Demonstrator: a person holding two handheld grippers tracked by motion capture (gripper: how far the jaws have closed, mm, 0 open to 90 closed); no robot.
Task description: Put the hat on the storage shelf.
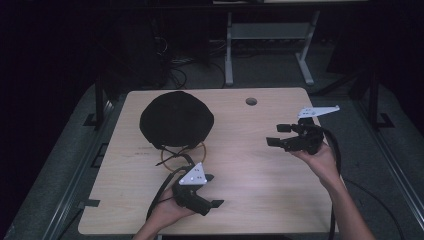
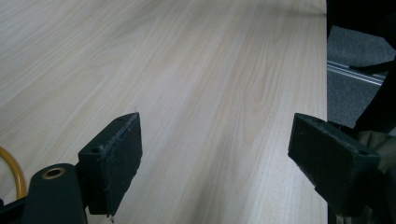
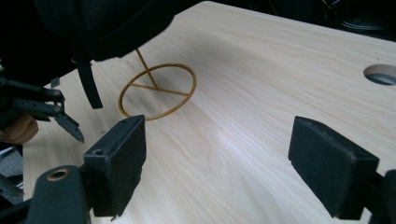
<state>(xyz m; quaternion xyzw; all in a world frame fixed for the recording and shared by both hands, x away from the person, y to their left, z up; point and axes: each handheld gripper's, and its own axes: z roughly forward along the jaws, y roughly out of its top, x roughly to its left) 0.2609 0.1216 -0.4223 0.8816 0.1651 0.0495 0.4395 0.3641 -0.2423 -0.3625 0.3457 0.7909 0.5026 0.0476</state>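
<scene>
Light wood-grain bench (image 1: pixel 260 165), rectangular, with a round cable hole (image 1: pixel 251 101) near its far edge.

Black round fabric hat (image 1: pixel 176 119): sits on the far-left part of the bench, raised on a thin yellow wire stand (image 1: pixel 183 154). The stand's ring base lies flat on the bench at the hat's near side; in the right gripper view a slim stem rises from the ring (image 3: pixel 157 91) up under the dark fabric (image 3: pixel 102 23). The hat is round from above, so no long axis can be told. A black strap (image 3: pixel 88 84) hangs from the hat's edge towards the bench.

Left gripper (image 1: pixel 212 190): held in the left hand (image 1: pixel 167 210) at the near-left of the bench, just on the near side of the ring base, pointing to the right. Its jaws stand spread wide over bare wood, nothing between them (image 2: pixel 215 154). A curve of the yellow ring shows at the left edge of the left gripper view.

Right gripper (image 1: pixel 280 135): held in the right hand (image 1: pixel 320 160) over the right side of the bench, pointing left towards the hat. Its jaws are spread wide, nothing between them (image 3: pixel 215 158).

The two grippers are well apart.
</scene>
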